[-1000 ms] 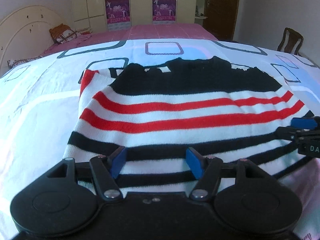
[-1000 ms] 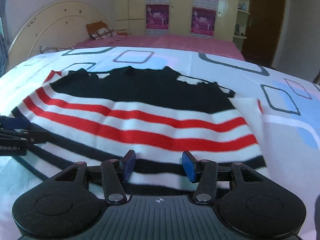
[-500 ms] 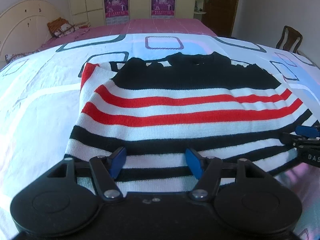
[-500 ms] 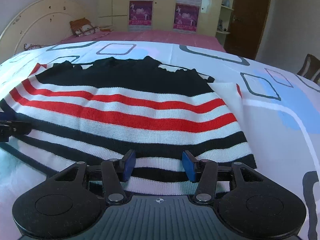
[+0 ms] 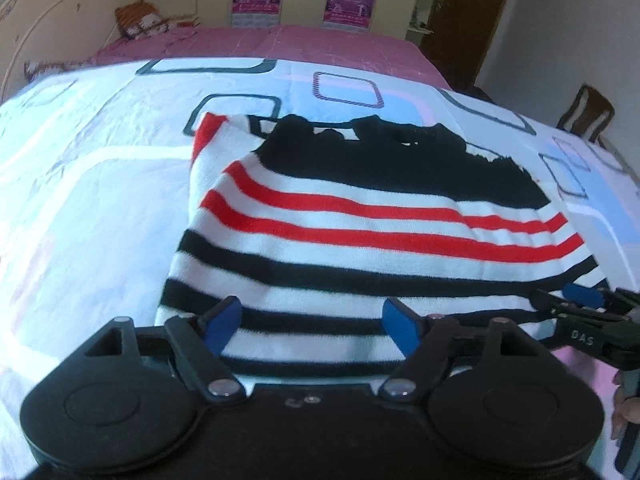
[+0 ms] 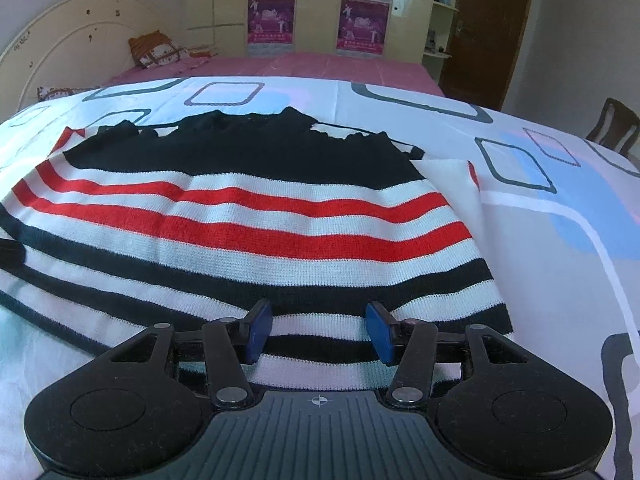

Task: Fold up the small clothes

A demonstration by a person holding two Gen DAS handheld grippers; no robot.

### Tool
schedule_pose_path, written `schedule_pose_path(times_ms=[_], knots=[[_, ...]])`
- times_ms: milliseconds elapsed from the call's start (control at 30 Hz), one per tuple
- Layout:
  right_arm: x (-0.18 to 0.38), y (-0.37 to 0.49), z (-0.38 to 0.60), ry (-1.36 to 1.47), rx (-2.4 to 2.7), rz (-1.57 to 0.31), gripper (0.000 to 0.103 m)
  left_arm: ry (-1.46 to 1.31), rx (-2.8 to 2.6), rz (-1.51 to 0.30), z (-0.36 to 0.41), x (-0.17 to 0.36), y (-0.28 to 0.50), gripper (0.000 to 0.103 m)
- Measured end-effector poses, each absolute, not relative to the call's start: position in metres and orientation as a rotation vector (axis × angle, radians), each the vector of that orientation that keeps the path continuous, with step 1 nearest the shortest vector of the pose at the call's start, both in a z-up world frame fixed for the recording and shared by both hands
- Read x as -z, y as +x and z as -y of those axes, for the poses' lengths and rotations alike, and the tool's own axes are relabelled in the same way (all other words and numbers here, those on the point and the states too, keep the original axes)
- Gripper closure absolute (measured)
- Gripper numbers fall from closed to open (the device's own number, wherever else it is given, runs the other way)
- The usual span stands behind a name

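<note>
The left tool (image 5: 310,325) has just spread wider over the striped sweater's (image 5: 360,216) near hem, nothing pinched; right tool (image 6: 318,330) gapes beside it. Sweater lies flat on the bed (image 5: 80,184), awaiting its next fold.

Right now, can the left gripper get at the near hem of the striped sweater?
Probably yes. The left gripper hangs over the striped sweater's near hem, its fingers having just spread wider, with nothing gripped and nothing between it and the cloth.
</note>
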State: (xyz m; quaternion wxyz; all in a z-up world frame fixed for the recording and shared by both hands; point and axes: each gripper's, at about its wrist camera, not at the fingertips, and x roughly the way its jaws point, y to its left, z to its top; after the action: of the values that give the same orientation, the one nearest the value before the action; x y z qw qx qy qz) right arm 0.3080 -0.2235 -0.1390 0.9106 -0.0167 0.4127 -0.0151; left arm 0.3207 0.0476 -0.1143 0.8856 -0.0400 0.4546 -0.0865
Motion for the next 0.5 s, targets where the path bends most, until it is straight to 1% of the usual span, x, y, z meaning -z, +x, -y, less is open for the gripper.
schedule_pose_path(times_ms=[333,500], knots=[[0.12,0.301,0.214,-0.004,0.001,-0.811,0.051,-0.348,0.154,-1.055,-0.093,0.128,0.291,0.024],[0.11,0.31,0.207,0.025,-0.013,-0.793,0.051,-0.522,0.165,-1.039,-0.106,0.145,0.295,0.021]])
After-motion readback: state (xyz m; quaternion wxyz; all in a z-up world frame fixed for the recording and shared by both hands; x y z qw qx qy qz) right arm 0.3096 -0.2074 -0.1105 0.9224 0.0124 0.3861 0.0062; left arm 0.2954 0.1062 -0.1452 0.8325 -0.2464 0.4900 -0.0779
